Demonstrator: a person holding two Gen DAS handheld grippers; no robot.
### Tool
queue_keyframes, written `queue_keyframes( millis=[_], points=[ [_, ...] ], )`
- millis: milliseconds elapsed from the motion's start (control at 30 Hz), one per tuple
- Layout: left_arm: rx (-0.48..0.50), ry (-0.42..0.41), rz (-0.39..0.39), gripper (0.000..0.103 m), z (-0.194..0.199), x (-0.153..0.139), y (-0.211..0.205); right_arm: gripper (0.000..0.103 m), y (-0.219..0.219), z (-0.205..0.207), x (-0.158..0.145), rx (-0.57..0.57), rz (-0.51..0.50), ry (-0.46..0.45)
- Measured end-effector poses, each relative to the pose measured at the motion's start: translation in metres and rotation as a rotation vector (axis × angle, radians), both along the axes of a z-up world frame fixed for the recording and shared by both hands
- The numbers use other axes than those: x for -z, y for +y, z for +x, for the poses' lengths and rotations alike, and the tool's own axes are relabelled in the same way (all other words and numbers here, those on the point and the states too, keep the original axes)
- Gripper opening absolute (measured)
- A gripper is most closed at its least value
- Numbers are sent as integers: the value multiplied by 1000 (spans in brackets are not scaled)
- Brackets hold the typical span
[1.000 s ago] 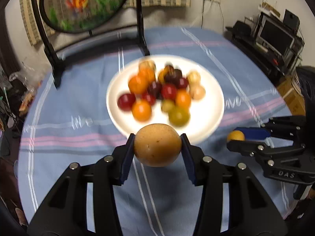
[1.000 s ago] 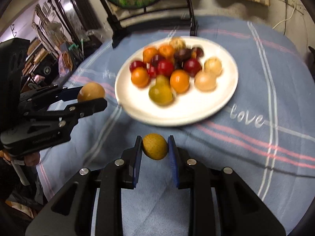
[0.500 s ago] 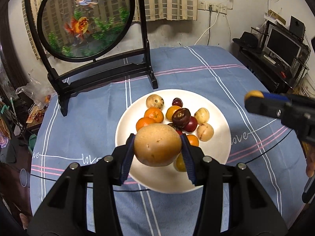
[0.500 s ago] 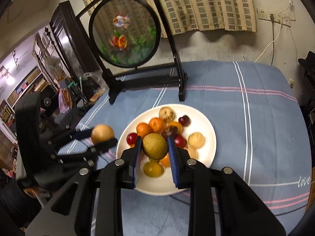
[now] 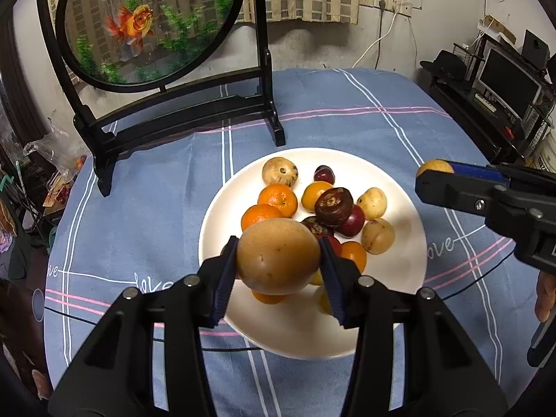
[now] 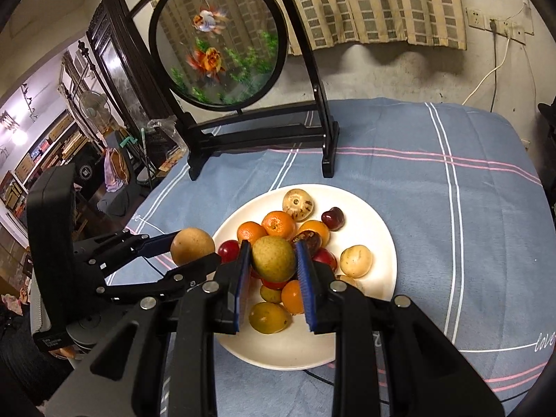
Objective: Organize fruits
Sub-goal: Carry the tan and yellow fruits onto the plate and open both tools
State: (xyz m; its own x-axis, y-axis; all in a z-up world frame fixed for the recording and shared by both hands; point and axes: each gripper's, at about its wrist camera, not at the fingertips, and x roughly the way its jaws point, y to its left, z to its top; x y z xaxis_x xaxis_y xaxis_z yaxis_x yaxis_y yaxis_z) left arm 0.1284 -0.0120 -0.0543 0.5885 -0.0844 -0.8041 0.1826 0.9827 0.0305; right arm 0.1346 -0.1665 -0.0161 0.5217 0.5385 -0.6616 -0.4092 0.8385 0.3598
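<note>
A white plate [image 5: 392,299] [image 6: 378,229] on the blue striped cloth holds several fruits: oranges, dark red plums, pale brown and yellow-green ones. My left gripper [image 5: 278,260] is shut on a large tan-brown fruit [image 5: 278,255], held above the plate's near-left part; the same fruit [image 6: 192,246] shows at the plate's left rim in the right wrist view. My right gripper [image 6: 273,259] is shut on a smaller yellow-green fruit [image 6: 273,258] above the heap; in the left wrist view that fruit [image 5: 434,166] peeks out at the right, beyond the plate's rim.
A round goldfish panel on a black stand [image 5: 180,118] [image 6: 257,132] stands behind the plate. A thin black cable [image 5: 458,288] runs across the cloth under the plate. A shelf with a monitor [image 5: 504,80] is at the right. A hand's edge [image 5: 545,292] shows far right.
Both grippers have risen and drawn back with their fruits, so the plate now looks smaller and lies under and beyond them. The fish panel has come into fuller view.
</note>
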Motion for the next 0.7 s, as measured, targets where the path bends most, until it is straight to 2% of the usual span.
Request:
queue_keyframes(
  millis=[267,400,700],
  points=[
    [0,20,-2,47,14,12,-1,26,-3,14,16,12,-8,30],
    [-6,30,-4,47,21,17,1,26,-3,22,22,20,-44,28],
    [11,55,-3,47,33,29,-10,26,9,56,45,46,-54,79]
  ],
)
